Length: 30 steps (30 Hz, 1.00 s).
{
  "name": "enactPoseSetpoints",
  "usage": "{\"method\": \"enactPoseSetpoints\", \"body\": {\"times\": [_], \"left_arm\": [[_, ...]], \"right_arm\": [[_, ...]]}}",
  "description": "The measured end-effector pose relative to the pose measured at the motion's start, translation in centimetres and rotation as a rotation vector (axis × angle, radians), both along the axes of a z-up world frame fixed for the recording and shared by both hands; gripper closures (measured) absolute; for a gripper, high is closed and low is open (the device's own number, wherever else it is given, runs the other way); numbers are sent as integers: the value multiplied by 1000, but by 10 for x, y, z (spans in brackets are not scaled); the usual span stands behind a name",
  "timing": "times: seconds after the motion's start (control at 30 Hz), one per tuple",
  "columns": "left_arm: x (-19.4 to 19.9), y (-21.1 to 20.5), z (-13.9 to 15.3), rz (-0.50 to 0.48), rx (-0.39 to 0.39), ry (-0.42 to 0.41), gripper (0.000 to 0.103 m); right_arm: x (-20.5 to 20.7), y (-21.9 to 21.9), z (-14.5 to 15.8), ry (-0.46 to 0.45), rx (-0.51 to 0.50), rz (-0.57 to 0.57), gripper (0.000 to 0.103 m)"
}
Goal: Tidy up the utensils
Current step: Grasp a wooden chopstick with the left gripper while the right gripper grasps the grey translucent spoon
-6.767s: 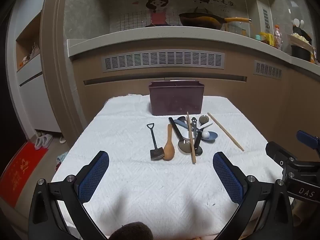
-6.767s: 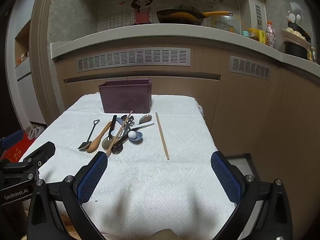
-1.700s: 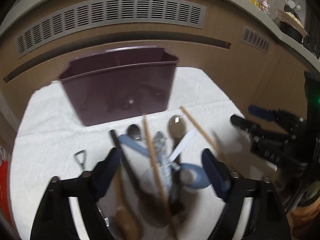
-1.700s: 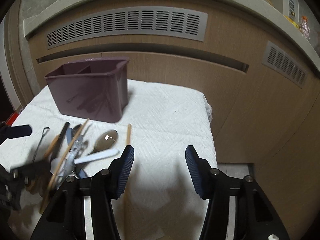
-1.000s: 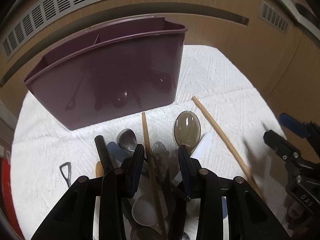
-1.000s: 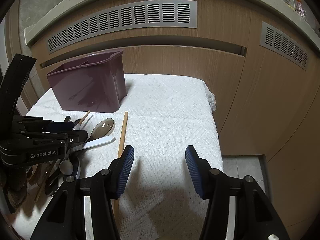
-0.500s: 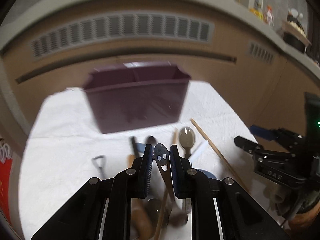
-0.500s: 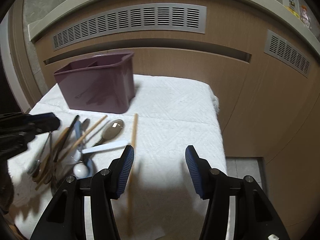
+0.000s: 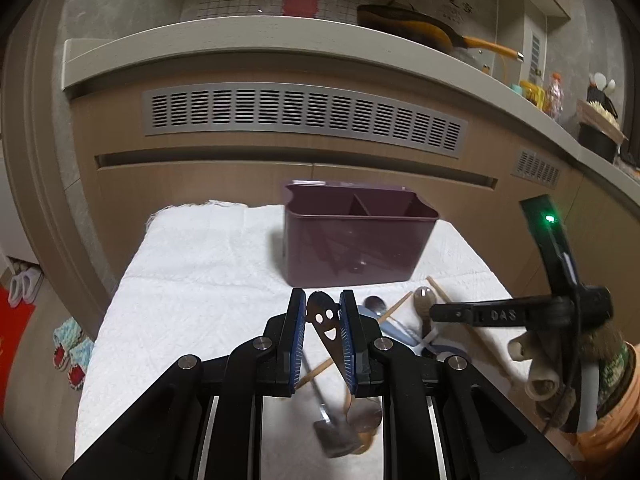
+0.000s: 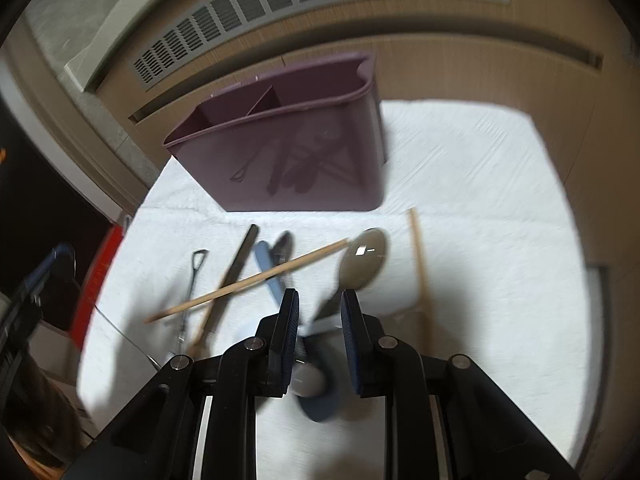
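Observation:
My left gripper is shut on a metal spoon with a smiling face cut into its handle; the spoon hangs tilted above the pile. A purple two-compartment caddy stands behind on the white towel. My right gripper points down over the pile with its jaws closing. The dark handle of a grey spoon and a white handle lie between its pads, which are not touching them. A blue spoon holding a white ball sits under the fingers. Two chopsticks lie nearby.
A small shovel spoon, a black handle and a blue handle lie left of the right gripper. The towel-covered table ends close to the cabinet front. Slippers lie on the floor at left.
The left gripper has lifted the smiley spoon out of the pile and drawn back from the caddy. The right gripper has swung left over the pile, tipped down, and its jaws have narrowed.

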<state>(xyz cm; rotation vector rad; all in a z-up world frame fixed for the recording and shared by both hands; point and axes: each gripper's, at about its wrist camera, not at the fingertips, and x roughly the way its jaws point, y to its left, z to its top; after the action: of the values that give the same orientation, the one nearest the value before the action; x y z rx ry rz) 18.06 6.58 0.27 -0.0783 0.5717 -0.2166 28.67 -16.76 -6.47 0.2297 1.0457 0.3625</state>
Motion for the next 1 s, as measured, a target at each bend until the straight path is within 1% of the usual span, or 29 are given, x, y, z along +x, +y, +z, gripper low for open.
{"method": "enactPoseSetpoints", "body": {"times": [0.07,0.13,0.17,0.23,0.27,0.3,0.37,0.43,0.5,0.6,0.7,0.77,0.93,0.97,1.0], "left_arm": [[-1,10,-3,8,-10,-1,85],[-2,20,-5,18,-31,1,85],[-2,24,-7,21,-41,3,85],[-3,32,-9,23,-58,2,85],[-3,33,-10,23,-59,0,85],[-3,35,-11,22,-61,-5,85],[-2,37,-13,22,-65,-11,86],[-1,38,-14,26,-63,-22,87],[-1,40,-15,30,-68,-24,88],[0,44,-16,33,-81,-11,91],[1,46,-16,41,-78,-6,91],[1,47,-17,50,-75,2,91],[9,53,-26,79,-69,67,91],[9,53,-27,83,-70,78,91],[10,54,-29,87,-72,89,91]], "right_arm": [[10,4,-8,60,30,-40,81],[18,8,-13,71,-2,-90,81],[20,8,-11,49,-33,-125,81],[18,10,-4,-22,-110,-159,80],[17,12,-1,-51,-157,-166,76],[16,14,-1,-60,-185,-169,70],[16,18,-6,-72,-256,-180,67],[17,19,-9,-74,-297,-184,66],[19,23,-16,-71,-319,-190,57],[23,26,-23,-66,-328,-192,53],[31,27,-31,-49,-332,-185,52],[32,30,-33,-73,-350,-179,50],[36,35,-34,-102,-380,-133,50],[37,35,-34,-106,-387,-119,50],[35,38,-33,-113,-395,-104,54]]}}
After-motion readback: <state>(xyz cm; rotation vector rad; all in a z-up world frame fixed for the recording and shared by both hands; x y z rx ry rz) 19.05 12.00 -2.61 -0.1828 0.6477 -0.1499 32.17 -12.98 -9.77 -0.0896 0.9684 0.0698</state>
